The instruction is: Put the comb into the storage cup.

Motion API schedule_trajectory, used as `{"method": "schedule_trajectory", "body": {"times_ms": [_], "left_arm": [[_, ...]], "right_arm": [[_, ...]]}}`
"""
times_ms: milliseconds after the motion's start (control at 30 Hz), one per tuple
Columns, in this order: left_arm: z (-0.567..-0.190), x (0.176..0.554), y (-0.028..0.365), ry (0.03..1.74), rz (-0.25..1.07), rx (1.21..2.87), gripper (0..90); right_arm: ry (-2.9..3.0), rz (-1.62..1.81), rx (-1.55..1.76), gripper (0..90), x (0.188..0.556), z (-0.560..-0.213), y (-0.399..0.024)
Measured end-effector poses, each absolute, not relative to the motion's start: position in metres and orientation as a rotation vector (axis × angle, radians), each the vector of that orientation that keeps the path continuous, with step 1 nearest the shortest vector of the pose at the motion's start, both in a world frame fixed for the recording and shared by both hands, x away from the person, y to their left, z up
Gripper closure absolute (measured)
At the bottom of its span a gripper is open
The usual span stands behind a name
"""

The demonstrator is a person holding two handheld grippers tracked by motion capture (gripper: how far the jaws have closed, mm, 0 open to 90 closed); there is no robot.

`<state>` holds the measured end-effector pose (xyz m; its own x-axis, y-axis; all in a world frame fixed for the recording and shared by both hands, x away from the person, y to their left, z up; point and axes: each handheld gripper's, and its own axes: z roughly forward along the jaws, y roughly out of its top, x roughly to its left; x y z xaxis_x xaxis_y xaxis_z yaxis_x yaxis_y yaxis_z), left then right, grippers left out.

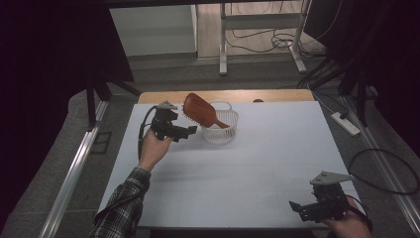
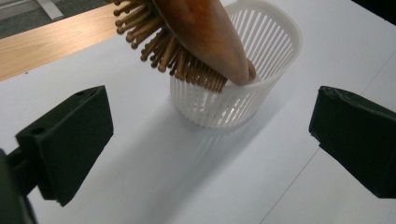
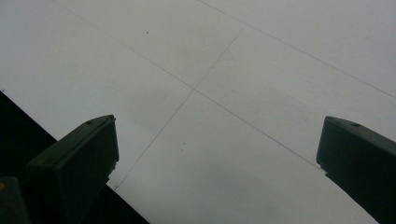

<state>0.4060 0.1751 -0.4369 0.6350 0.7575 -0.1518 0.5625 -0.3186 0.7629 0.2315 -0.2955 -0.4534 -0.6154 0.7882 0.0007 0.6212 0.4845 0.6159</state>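
At the far left part of the white table (image 1: 247,163), a brown wooden paddle hairbrush (image 1: 199,110) leans in a white slotted plastic basket (image 1: 221,130), handle end down inside the rim and bristled head tilted up and out over the basket's left edge (bristles face downward). The left gripper (image 1: 187,132) sits just beside the basket, jaws spread wide with nothing between them; the basket and brush lie ahead of the gap. The right gripper (image 1: 301,210) rests at the near right corner, well apart, jaws likewise wide and holding nothing above bare tabletop.
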Motion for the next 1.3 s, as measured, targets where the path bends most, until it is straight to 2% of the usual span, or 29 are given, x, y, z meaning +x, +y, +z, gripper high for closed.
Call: {"method": "schedule_trajectory", "body": {"times_ms": [1300], "left_arm": [[-0.459,0.366,0.183,1.014,0.297,2.023,0.0]], "right_arm": [[2.446,0.853,1.188,0.0,0.23,-0.453,-0.296]]}}
